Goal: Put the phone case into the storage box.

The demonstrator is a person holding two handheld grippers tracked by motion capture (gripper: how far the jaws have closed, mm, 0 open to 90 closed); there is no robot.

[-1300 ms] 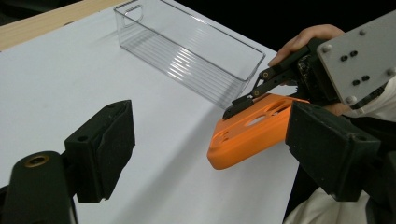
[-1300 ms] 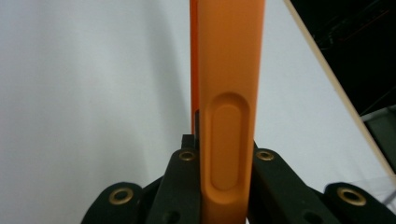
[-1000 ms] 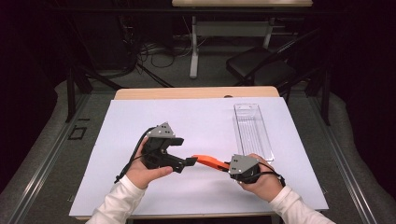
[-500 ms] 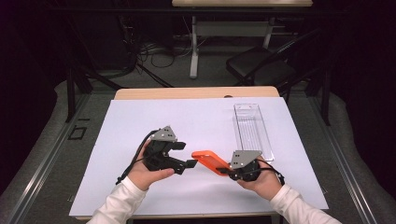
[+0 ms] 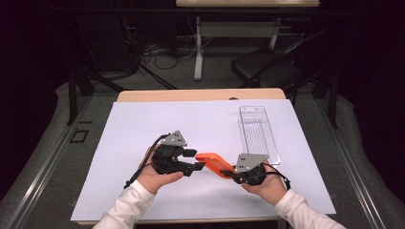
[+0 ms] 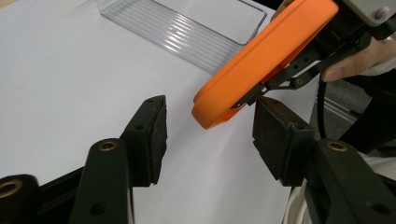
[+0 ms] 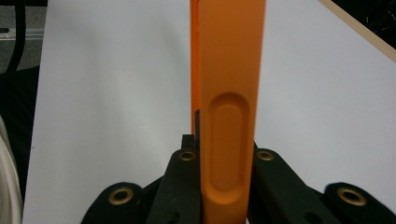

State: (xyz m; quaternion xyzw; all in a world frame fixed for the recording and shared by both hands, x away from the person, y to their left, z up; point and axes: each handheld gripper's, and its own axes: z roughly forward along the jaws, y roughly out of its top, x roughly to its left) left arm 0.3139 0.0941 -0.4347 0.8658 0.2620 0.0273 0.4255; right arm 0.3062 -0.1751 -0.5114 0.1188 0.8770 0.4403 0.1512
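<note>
A flat orange case point(image 5: 214, 162) with rounded ends is held above the white sheet, my right gripper point(image 5: 234, 172) shut on its near end. In the right gripper view the orange case point(image 7: 229, 93) runs straight up from between the clamped jaws of that gripper point(image 7: 223, 154). My left gripper point(image 5: 196, 160) faces it from the left. Its jaws have just been closing, and the free end of the orange case point(image 6: 261, 60) sits between them at the left gripper point(image 6: 210, 126). The left pad stands clear of it; the right pad is close beside it.
A clear plastic tray point(image 5: 258, 129) lies on the right part of the white sheet point(image 5: 143, 129), beyond my right hand; the same tray point(image 6: 187, 28) appears past the left jaws. The wooden table edge point(image 5: 200, 95) runs along the back, with a dark chair point(image 5: 267, 71) behind.
The left jaws have narrowed around the free end of the orange case. The case's free end now sits further in between them. Both hands stayed nearly in place.
</note>
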